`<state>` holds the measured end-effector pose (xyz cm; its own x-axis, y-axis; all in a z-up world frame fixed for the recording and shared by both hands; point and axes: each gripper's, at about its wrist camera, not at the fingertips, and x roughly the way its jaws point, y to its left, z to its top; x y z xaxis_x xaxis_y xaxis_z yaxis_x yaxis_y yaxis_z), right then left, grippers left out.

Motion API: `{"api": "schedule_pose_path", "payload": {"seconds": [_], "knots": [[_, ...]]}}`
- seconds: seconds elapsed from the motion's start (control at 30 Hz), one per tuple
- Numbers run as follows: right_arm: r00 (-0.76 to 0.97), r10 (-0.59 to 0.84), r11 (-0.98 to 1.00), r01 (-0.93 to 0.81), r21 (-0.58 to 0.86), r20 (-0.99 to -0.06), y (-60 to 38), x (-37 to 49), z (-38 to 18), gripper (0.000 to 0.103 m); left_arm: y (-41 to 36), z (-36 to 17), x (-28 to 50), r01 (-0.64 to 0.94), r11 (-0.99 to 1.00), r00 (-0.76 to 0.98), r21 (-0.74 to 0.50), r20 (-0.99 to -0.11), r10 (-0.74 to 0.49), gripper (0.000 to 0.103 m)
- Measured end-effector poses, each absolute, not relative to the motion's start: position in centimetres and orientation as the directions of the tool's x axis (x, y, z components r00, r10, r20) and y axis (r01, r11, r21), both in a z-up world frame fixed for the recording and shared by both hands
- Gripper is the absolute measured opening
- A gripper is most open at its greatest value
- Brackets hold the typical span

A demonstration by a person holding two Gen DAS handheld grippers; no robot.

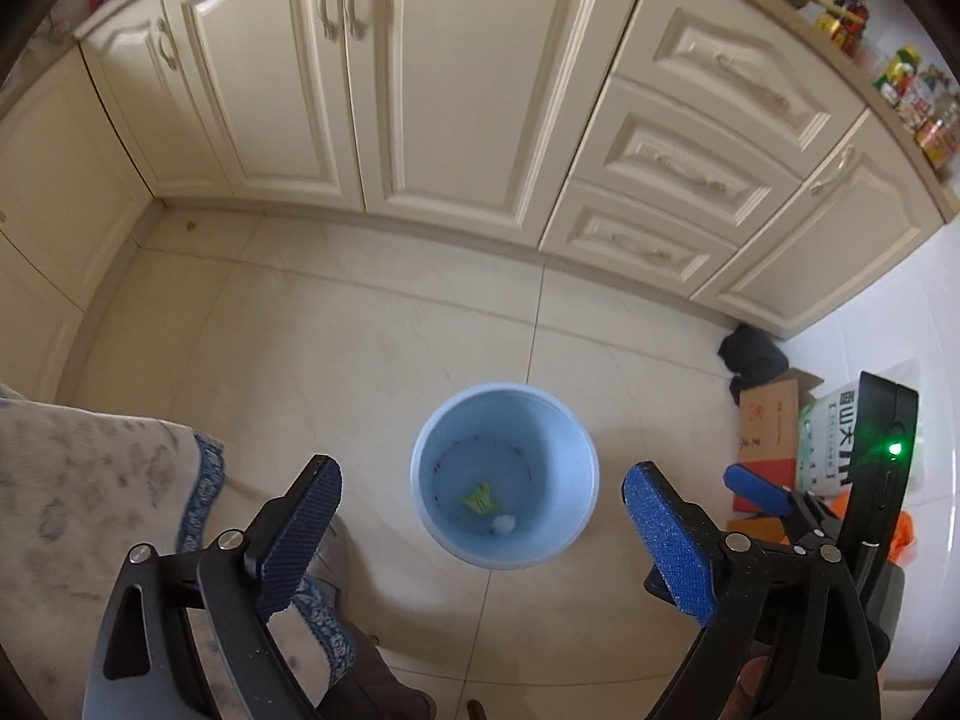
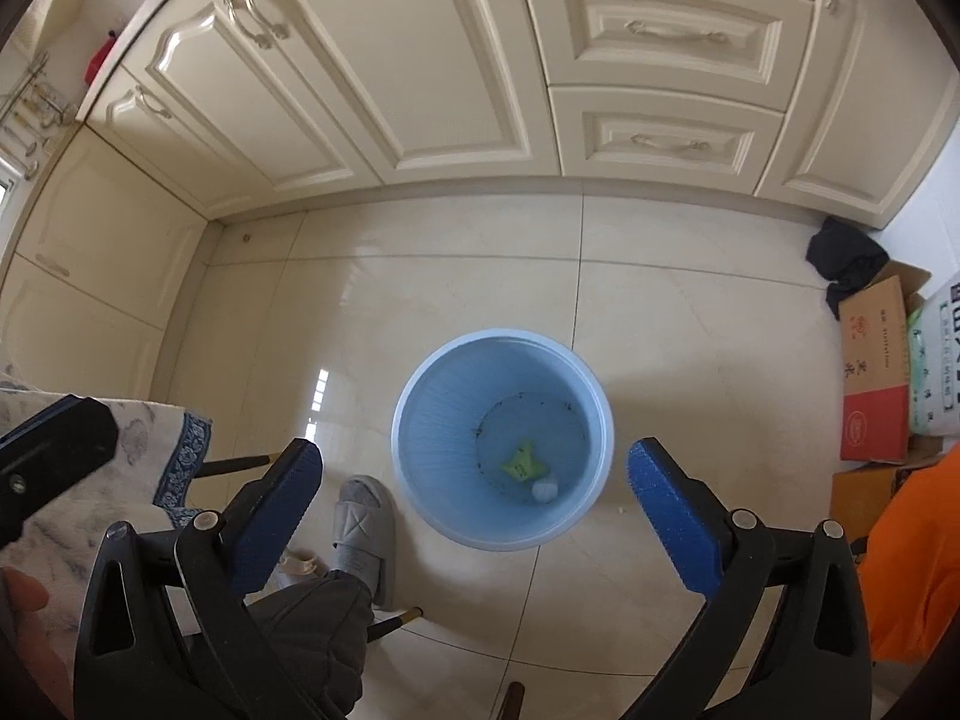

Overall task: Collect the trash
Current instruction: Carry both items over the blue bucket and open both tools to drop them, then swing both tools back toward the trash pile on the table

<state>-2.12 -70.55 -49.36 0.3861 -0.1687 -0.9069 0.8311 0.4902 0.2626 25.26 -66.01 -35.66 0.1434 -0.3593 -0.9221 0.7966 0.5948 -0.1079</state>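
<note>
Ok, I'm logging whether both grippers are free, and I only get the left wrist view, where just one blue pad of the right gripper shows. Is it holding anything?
Observer: No. The right gripper stands wide open over the round light-blue plastic bin, with nothing between its blue pads.
Operator: Anything close to the bin that my view hides?
Observer: A grey slipper on a foot rests on the floor just left of the bin.
Operator: Any trash on the floor?
Observer: Only a small pale speck on the tile right of the bin, too small to identify.
</note>
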Motion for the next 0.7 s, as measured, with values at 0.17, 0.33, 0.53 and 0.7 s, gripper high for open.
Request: {"api": "schedule_pose_path", "payload": {"seconds": [0.17, 0.33, 0.53, 0.7], "knots": [[0.423, -0.205, 0.514, 0.814, 0.270, -0.883, -68.5, -2.4, -45.2, 0.103, -62.3, -30.5, 22.7, 0.804, 0.585, 0.201, -0.108, -0.877, -0.437, 0.093], [0.476, -0.280, 0.548, 0.792, 0.268, -0.834, -65.2, -2.3, -39.1, 0.103, -58.0, -24.4, 21.0, 0.800, 0.589, 0.279, -0.116, -0.797, -0.536, 0.097], [0.566, -0.350, 0.645, 0.724, 0.246, -0.746, -59.6, -0.4, -30.3, 0.103, -49.7, -17.8, 19.6, 0.778, 0.622, 0.403, -0.089, -0.689, -0.603, 0.102], [0.667, -0.343, 0.737, 0.628, 0.250, -0.662, -54.0, 1.8, -23.9, 0.103, -41.5, -13.9, 19.4, 0.719, 0.691, 0.521, -0.081, -0.595, -0.612, 0.102]]}}
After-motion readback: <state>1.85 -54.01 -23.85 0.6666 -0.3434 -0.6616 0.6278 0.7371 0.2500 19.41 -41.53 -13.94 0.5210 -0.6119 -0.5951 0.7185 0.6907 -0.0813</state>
